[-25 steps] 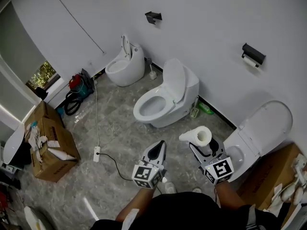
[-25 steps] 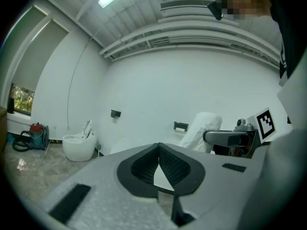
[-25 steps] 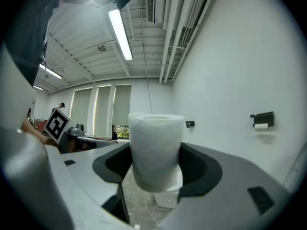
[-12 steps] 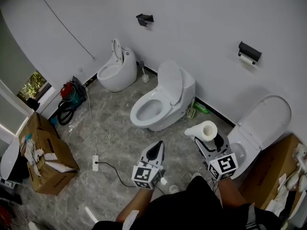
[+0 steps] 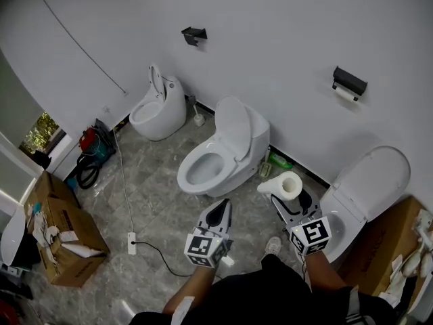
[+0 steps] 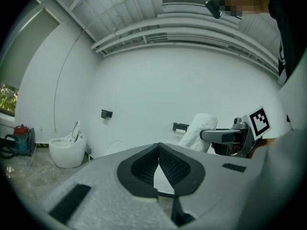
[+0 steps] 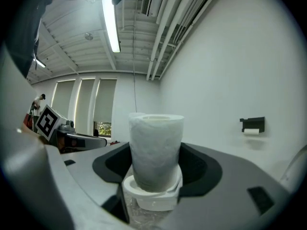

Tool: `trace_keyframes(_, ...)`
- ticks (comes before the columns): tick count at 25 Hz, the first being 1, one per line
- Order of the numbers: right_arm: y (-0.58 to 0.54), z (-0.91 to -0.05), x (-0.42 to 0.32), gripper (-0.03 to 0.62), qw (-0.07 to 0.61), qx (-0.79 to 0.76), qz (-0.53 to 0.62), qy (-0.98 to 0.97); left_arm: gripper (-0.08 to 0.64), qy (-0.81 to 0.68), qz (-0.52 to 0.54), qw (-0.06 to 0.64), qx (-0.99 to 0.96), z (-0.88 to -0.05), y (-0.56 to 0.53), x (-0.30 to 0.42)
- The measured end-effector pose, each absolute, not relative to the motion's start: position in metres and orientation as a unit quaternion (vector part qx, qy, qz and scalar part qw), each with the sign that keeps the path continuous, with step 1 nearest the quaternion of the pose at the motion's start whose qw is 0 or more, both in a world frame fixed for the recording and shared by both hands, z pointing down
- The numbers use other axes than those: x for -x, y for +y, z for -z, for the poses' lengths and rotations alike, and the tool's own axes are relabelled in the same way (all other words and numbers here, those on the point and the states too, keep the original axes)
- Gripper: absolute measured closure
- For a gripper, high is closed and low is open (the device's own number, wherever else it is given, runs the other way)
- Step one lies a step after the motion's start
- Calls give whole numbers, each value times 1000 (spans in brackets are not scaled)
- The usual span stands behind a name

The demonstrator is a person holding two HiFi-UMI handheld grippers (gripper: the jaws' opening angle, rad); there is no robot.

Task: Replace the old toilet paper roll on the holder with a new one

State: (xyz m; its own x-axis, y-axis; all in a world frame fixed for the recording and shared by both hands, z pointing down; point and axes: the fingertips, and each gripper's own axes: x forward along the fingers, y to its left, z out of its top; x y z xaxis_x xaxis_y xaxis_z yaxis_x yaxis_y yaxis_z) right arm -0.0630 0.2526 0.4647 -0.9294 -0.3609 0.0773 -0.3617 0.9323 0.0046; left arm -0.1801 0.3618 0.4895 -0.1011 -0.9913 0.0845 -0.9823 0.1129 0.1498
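My right gripper (image 5: 287, 195) is shut on a full white toilet paper roll (image 5: 285, 186), held upright between its wide-set jaws (image 7: 156, 150). The black wall holder (image 5: 349, 82) with the thin old roll (image 5: 346, 93) hangs on the white wall ahead and to the right, well beyond the gripper; it shows at the right of the right gripper view (image 7: 253, 124). My left gripper (image 5: 218, 215) is shut and empty, level beside the right one. In the left gripper view its tips (image 6: 159, 147) meet, with the holder (image 6: 180, 127) and the held roll (image 6: 197, 131) beyond.
Three white toilets stand along the wall: one far left (image 5: 157, 103), one in the middle (image 5: 220, 151), one open-lidded at the right (image 5: 362, 188). A second black holder (image 5: 194, 34) hangs higher up. Cardboard boxes (image 5: 57, 229) (image 5: 385, 249), a power strip on a cable (image 5: 132, 239) and a red vacuum (image 5: 88, 147) lie around.
I have walked on with both grippers; toilets and boxes slid left and down in the head view. The roll stays in the right gripper, the left stays shut.
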Motion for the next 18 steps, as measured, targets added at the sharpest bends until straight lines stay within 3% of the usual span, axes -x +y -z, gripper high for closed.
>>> trace_keyframes(18, 74, -454, 46, 301, 24, -216, -7, -976, 555, -718, 4, 80, -691, -487, 178, 173)
